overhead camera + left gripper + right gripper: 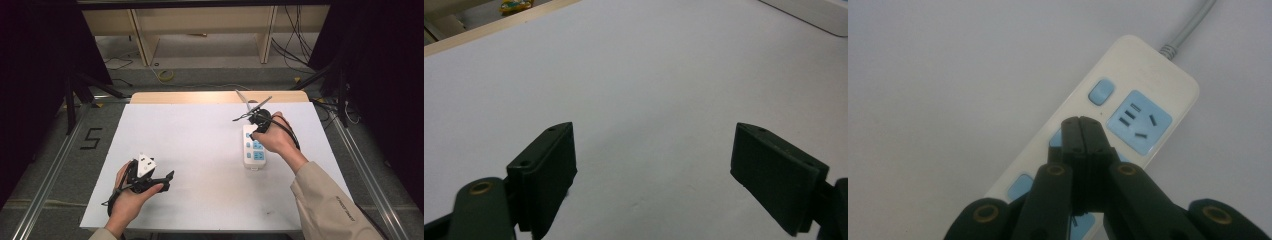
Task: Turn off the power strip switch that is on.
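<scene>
Power strip under right gripper, jaws together above blue switch; left gripper jaws apart over bare table.

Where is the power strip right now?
In the high view the power strip lies on the right half of the white table, directly under the shut right gripper; its cord leads toward the far edge.

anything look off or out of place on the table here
Nothing stands out. The white plastic power strip with blue sockets lies flat on the white table, unbroken, its grey cable attached. The right hand-held gripper, jaws shut, sits over it; the left hand-held gripper is open above bare table.
</scene>
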